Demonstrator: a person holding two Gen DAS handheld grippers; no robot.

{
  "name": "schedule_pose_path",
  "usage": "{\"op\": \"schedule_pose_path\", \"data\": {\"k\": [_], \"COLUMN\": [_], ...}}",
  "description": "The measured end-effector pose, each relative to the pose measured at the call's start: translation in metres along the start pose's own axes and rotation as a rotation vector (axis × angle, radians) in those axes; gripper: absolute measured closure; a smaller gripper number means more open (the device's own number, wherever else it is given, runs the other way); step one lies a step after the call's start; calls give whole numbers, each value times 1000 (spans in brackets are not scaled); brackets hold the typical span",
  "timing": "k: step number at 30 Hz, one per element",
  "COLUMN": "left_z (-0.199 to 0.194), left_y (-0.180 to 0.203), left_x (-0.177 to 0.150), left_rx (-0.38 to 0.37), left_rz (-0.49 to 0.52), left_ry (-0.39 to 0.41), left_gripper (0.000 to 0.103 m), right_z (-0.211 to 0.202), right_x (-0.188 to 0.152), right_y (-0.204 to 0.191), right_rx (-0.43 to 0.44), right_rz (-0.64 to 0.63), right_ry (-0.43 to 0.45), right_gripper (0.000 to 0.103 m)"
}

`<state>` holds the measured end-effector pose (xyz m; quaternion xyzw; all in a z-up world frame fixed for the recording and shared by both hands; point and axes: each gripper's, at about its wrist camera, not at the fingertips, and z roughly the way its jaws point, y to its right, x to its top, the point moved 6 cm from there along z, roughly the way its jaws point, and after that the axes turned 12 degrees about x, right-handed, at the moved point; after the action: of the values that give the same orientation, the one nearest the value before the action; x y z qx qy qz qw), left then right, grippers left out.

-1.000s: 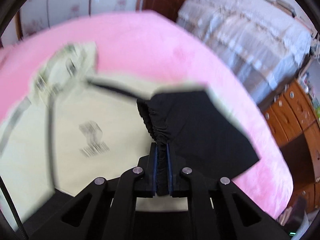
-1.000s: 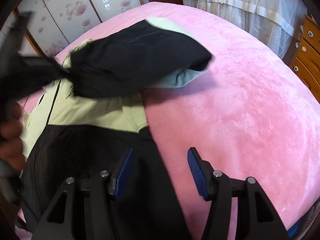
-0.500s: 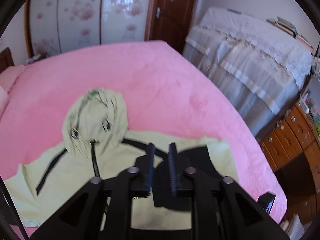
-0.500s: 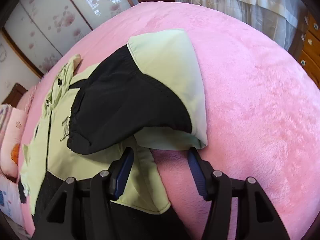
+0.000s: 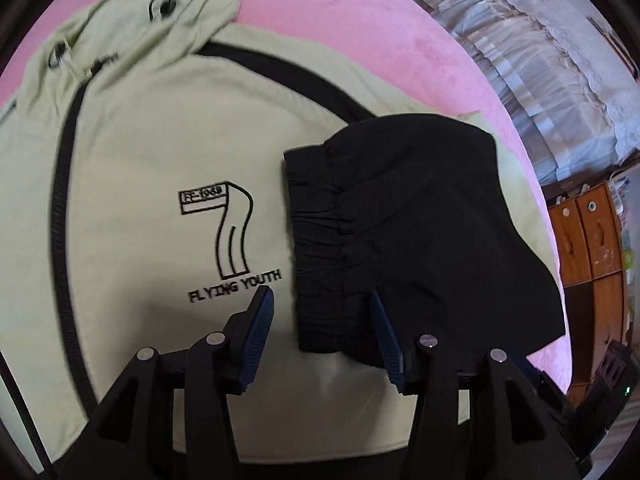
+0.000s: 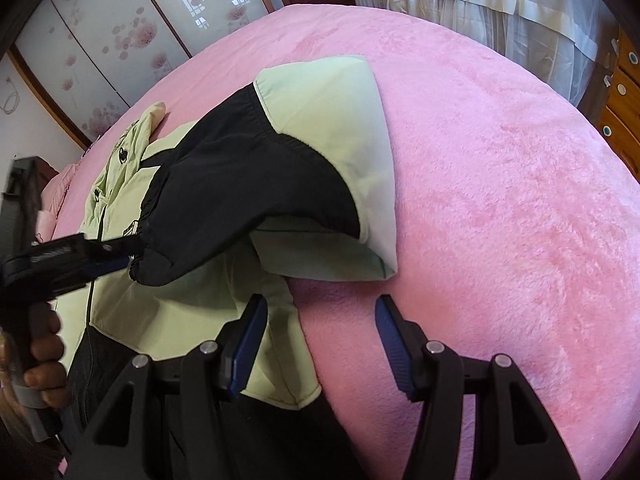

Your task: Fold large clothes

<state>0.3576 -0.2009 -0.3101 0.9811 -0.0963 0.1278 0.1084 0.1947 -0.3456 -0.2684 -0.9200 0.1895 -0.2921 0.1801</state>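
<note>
We see the pale green jacket (image 5: 160,152) lying flat on the pink bed (image 6: 500,184), its black sleeve (image 5: 420,232) folded across the chest beside the printed logo (image 5: 224,236). Our left tongs (image 5: 322,330) have just been opening – the sleeve's cuff lies between the fingers, no longer pinched. Our right tongs (image 6: 320,338) stand open and empty above the jacket's edge – nothing gripped.
</note>
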Motion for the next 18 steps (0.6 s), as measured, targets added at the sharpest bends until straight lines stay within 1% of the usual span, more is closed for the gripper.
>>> {"op": "schedule_pose_path", "data": {"k": [1,2,4,5,6,8,9,10,11,12,13,14,15,17,18], "left_z": [1,2,6,8,13,21,22,20,18,17,13,6,-3,-28,-48], "left_y": [2,6,15,19,25,37,44,50,53,55,58,59,60,64,67], "left_x": [1,2,3,3,2,2,2,3,3,5,6,9,13,21,28], "left_rx": [-14,-34,-57,-58,-40,63,97,118,185,187,146,143,142,133,127], "left_rz": [-4,-7,-7,-1,10,50,73,92,100,97,73,43,31,23,19], "left_ry": [17,34,48,52,59,66,68,76,80,59,30,18,24,75,114], "left_gripper": [39,34,11,6,1,1,7,30,43,68,75,76,82,85,85], "right_z": [1,1,4,5,5,7,7,8,9,9,9,10,10,14,15], "right_x": [-1,-2,-2,-3,-3,-3,-2,-2,-2,-2,-1,0,1,4,7], "right_y": [0,0,-2,-2,-1,1,2,2,3,4,4,4,3,0,-1], "right_rx": [-3,-5,-11,-13,-14,-13,-11,-10,-8,-6,-5,-5,-5,-4,-2], "right_rz": [-6,-11,-24,-27,-29,-24,-19,-14,-10,-7,-5,-5,-5,-3,0], "right_ry": [0,1,2,2,2,1,0,0,-2,-2,-2,-1,-1,0,0], "right_gripper": [46,46,46,46,46,46,46,46,46,46,46,46,46,46,46]}}
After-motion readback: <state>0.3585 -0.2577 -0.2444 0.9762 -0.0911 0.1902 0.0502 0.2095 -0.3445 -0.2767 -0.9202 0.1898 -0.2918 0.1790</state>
